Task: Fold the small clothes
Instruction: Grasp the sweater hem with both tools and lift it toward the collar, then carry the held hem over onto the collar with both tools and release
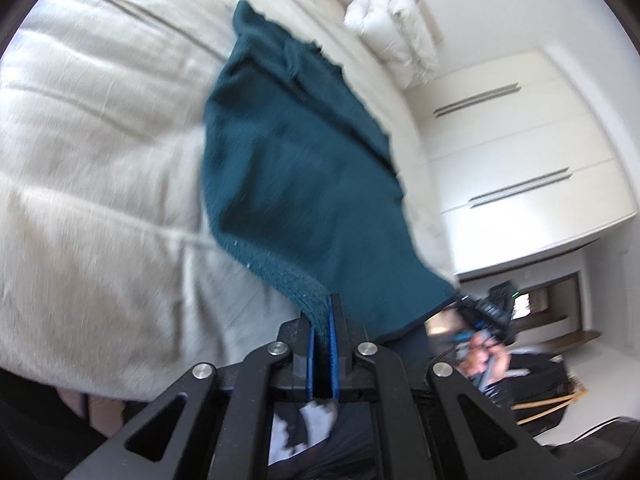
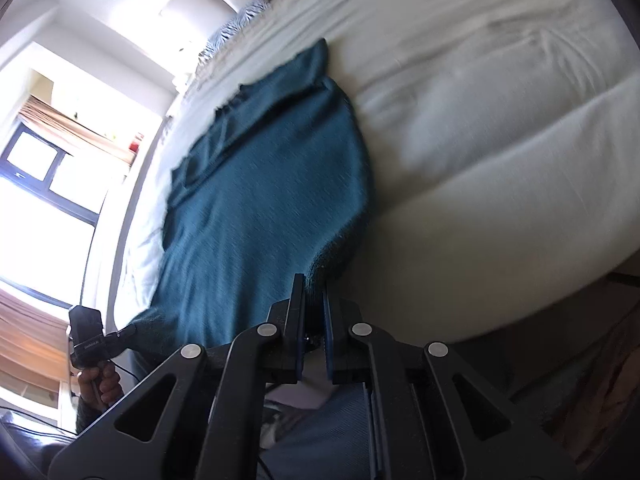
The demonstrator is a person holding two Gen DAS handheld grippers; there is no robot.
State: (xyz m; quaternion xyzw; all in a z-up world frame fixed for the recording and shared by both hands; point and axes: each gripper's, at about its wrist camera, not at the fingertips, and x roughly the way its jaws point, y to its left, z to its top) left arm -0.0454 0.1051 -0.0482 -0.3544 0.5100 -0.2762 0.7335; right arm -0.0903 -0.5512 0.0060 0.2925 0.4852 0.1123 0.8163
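Grippers, left and right, clamped on garment hem; uneven pull probably skews fold.

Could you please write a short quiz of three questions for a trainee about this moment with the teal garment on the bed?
1. True or false: the left gripper is shut on the teal garment.
2. Multiple choice: the far end of the garment lies on A) the cream bed, B) a chair, C) the floor.
3. Fill in: the right gripper clamps the garment's near ____.

Key: 1 true; 2 A; 3 edge.
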